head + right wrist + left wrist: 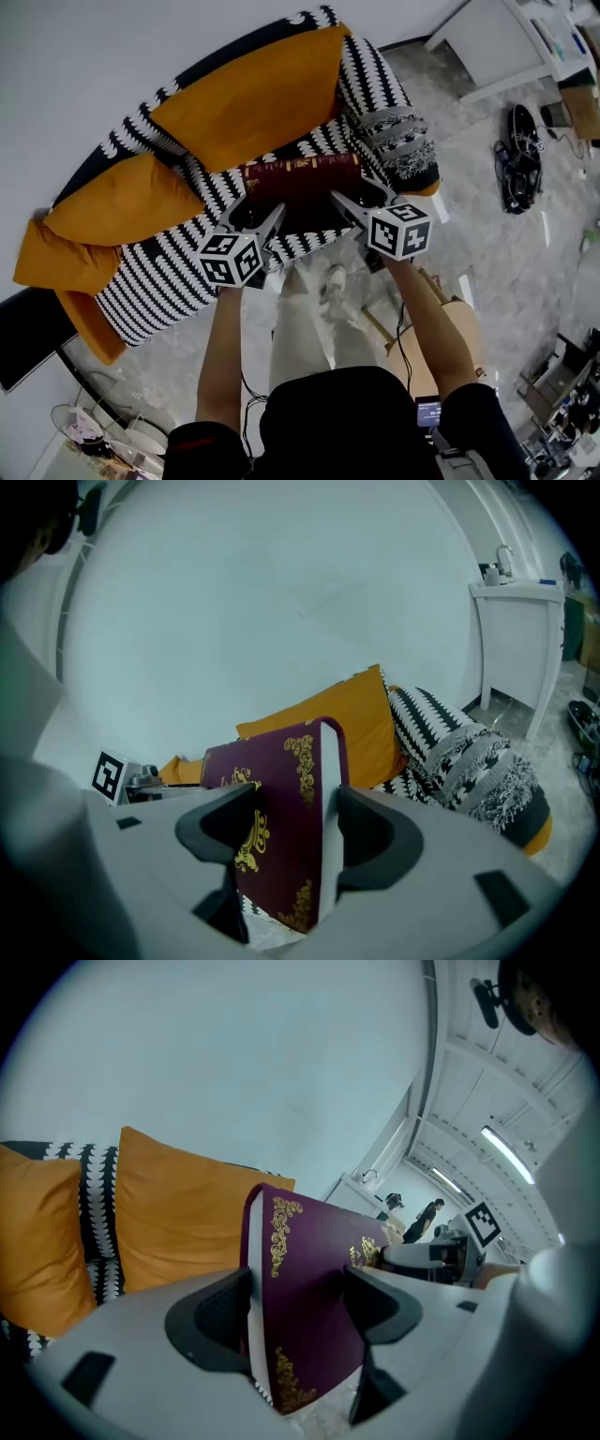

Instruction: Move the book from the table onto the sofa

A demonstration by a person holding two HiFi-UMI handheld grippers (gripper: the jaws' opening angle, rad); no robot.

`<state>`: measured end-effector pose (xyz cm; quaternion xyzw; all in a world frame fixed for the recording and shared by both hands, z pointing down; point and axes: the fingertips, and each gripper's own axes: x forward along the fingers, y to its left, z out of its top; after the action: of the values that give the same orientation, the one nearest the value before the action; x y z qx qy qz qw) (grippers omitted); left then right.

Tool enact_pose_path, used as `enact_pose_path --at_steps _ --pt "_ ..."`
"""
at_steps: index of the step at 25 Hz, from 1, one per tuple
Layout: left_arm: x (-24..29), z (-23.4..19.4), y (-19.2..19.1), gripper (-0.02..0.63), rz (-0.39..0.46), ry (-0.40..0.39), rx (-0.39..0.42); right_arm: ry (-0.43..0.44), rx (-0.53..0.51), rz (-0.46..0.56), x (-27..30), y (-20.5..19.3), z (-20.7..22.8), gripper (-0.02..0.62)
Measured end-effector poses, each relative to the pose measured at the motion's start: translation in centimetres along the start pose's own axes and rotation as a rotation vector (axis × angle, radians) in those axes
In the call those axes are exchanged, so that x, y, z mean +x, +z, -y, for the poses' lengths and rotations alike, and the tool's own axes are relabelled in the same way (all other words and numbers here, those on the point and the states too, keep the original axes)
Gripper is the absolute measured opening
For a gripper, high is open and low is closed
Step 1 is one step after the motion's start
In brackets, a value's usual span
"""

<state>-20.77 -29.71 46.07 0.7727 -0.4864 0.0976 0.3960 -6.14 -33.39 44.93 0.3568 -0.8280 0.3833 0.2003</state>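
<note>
I've got left gripper [261, 211] and right gripper [361, 195] each clamped on one end of the maroon book [302, 180], gold ornament on cover, emblem unreadable, book over the black-and-white sofa [159, 281] seat, orange cushions [248, 103] behind.

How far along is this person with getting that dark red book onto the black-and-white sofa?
Done: the dark red, gold-decorated hardback book is off any table and over the seat of the black-and-white patterned sofa. In hand: the left gripper and right gripper each clamp one end of it. Left: resting it on the seat and letting go; whether it touches yet I cannot tell.
</note>
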Motion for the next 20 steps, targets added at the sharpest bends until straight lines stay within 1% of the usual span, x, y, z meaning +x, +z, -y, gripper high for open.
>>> enact_pose_path --at_steps 4,10,15,20 --pt "1.1 -1.9 -1.7 0.319 -0.029 -0.008 -0.009 -0.015 0.037 -0.018 1.9 -2.0 0.9 0.290" --pt "4.3 -5.2 -4.5 0.319 -0.081 -0.014 -0.011 -0.033 0.093 -0.043 5.7 -5.1 3.5 0.290" --pt "5.8 -7.9 -7.6 0.319 -0.124 -0.011 -0.036 -0.036 0.110 -0.088 8.6 -8.1 4.8 0.291" --pt "8.1 -10.3 -9.7 0.320 -0.171 -0.007 -0.024 -0.036 0.154 -0.112 11.5 -10.6 6.8 0.291"
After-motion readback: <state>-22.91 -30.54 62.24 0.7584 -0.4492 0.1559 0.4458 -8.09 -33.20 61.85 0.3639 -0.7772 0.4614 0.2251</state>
